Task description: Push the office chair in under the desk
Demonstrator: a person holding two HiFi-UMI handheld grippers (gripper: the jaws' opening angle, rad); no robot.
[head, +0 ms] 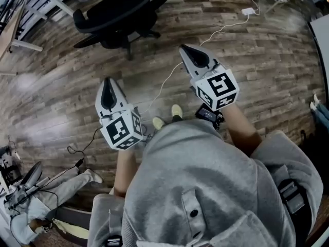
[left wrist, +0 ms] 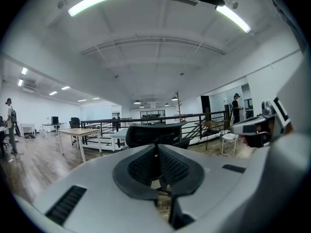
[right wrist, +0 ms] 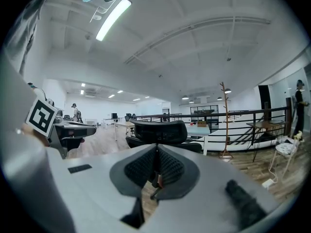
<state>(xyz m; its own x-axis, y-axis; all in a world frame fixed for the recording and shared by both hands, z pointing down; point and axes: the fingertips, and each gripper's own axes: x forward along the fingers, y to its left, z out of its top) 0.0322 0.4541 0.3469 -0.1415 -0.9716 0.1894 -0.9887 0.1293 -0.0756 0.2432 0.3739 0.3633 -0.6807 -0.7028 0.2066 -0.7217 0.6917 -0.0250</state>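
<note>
left tongs [head: 108,82] and right tongs [head: 186,50] clenched empty, office chair [head: 115,15] well ahead.

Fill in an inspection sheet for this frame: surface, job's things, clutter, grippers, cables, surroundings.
Surface: wood-plank floor.
Job's things: black office chair stands ahead, touched by neither gripper; a white desk shows beyond it.
Clutter: coat stand and white stool off to the right.
Grippers: left gripper and right gripper are both pointed at the chair, jaws together, nothing between them.
Cables: white cable runs across the floor from a white plug block; black cable at lower left.
Surroundings: open office with black railing; other people far off.
</note>
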